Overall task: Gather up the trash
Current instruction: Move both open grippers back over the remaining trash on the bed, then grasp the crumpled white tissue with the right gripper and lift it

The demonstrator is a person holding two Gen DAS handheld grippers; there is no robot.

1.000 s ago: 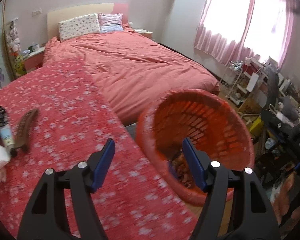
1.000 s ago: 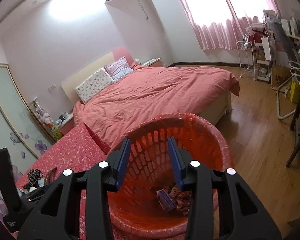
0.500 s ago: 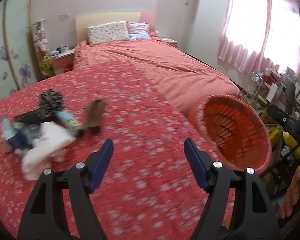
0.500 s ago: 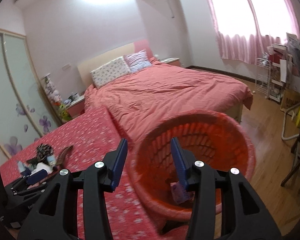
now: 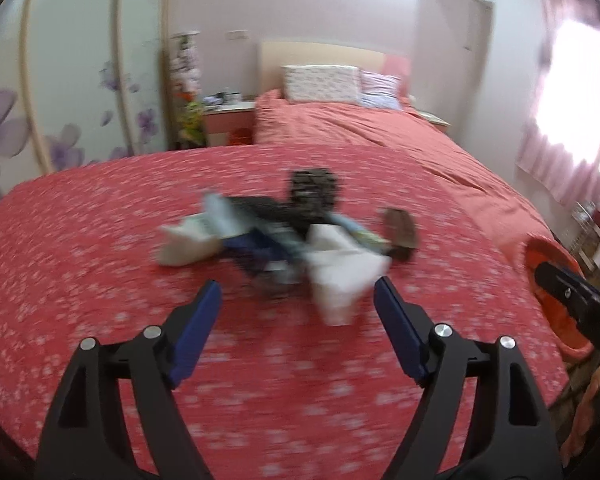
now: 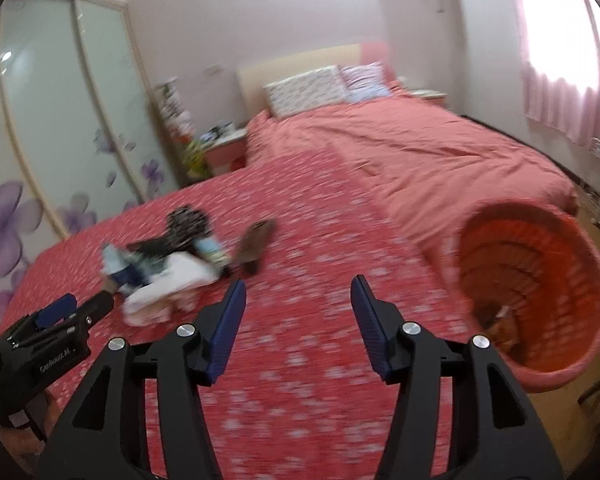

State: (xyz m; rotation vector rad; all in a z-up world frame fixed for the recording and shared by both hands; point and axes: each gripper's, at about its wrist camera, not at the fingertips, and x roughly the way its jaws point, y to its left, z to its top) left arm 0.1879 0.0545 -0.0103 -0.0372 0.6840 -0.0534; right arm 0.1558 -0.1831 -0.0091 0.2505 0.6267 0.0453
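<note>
Heading for the trash pile [image 5: 284, 236] w/ both grippers, L [image 5: 298, 308] & R [image 6: 298, 300], jaws just widening, empty; next I pick one piece for the bin [image 6: 580, 248].

We see our left claw [image 5: 297, 298] with its jaws wide apart and just opening further, nothing between them, above a desk [image 5: 100, 248] under a red flowered cloth. Ahead lies a blurred heap of trash [image 5: 284, 240], white paper nearest. The orange basket [image 5: 556, 320] sits at the right edge.
</note>
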